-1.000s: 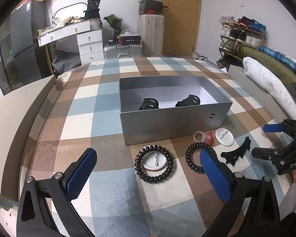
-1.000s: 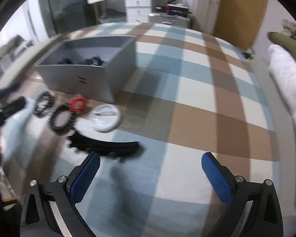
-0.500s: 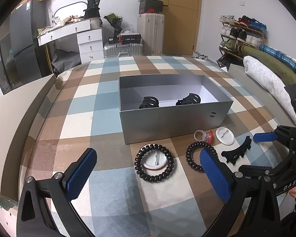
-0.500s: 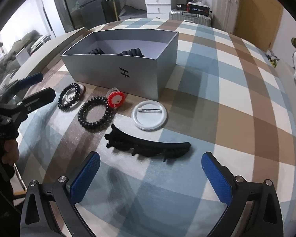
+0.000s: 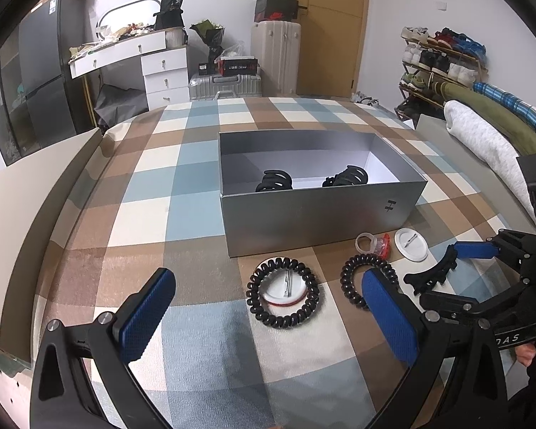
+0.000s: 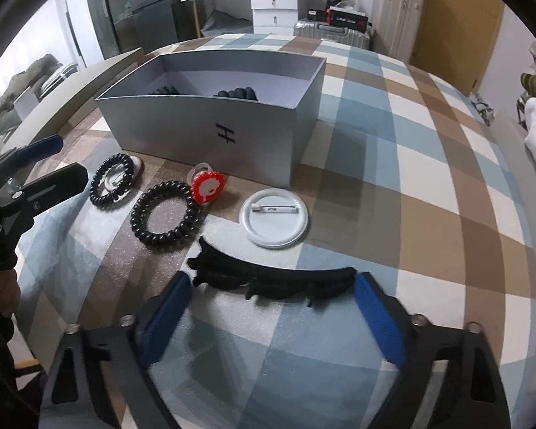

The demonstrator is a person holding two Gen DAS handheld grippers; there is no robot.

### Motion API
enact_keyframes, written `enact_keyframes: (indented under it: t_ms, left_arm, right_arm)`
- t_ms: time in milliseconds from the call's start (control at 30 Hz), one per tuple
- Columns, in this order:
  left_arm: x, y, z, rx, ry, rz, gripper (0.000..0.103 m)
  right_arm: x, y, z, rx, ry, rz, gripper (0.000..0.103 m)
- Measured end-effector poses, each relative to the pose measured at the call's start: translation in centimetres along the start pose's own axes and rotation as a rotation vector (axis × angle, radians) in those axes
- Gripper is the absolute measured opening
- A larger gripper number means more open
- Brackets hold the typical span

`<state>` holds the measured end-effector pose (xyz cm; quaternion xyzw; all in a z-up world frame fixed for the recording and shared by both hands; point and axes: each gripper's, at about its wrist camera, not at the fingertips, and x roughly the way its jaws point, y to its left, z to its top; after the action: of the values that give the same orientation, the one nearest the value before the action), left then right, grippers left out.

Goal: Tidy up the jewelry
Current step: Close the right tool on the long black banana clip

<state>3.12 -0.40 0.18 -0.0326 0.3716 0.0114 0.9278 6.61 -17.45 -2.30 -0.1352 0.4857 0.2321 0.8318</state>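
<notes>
A grey open box (image 5: 318, 211) (image 6: 203, 121) sits on the checked bedspread with two black claw clips (image 5: 275, 180) (image 5: 346, 177) inside. In front of it lie two black spiral hair ties (image 5: 284, 295) (image 6: 166, 220), a red and white ring (image 6: 207, 186), a white pin badge (image 6: 273, 218) and a long black hair clip (image 6: 271, 279). My right gripper (image 6: 271, 318) is open, its blue pads at either end of the long clip. My left gripper (image 5: 268, 318) is open and empty, held above the spread near the spiral ties.
One spiral tie (image 6: 112, 182) rings a second white badge (image 5: 286, 284). A rolled white blanket (image 5: 482, 146) lies at the bed's right side. A beige headboard panel (image 5: 25, 193) runs along the left. Dresser, suitcases and a shoe rack stand beyond the bed.
My right gripper has swung left and come down to the long black clip, so its pads now bracket it. The left gripper has barely moved.
</notes>
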Motion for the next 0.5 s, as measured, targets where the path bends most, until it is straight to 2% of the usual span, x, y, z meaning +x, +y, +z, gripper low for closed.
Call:
enact_keyframes:
  t_ms: [200,267,400,500]
  left_arm:
    - [0.3,0.1,-0.1,-0.001,0.014,-0.001,0.102]
    - [0.5,0.1,-0.1,-0.004,0.026,-0.006,0.102]
    - [1.2,0.4,-0.3,-0.018,0.072,0.017,0.102]
    - [1.7,0.8,-0.4,-0.044,0.102,0.006,0.102]
  right_arm:
    - [-0.8,0.0,0.1,-0.006,-0.032,0.029,0.09]
    - [-1.5,-0.1,0.3,0.001,-0.067,0.036,0.09]
    - [-2.7,-0.3,0.6,0.025,-0.125,0.061,0.09]
    - [-3.3,-0.4,0.7,0.034,-0.153,0.074,0.09]
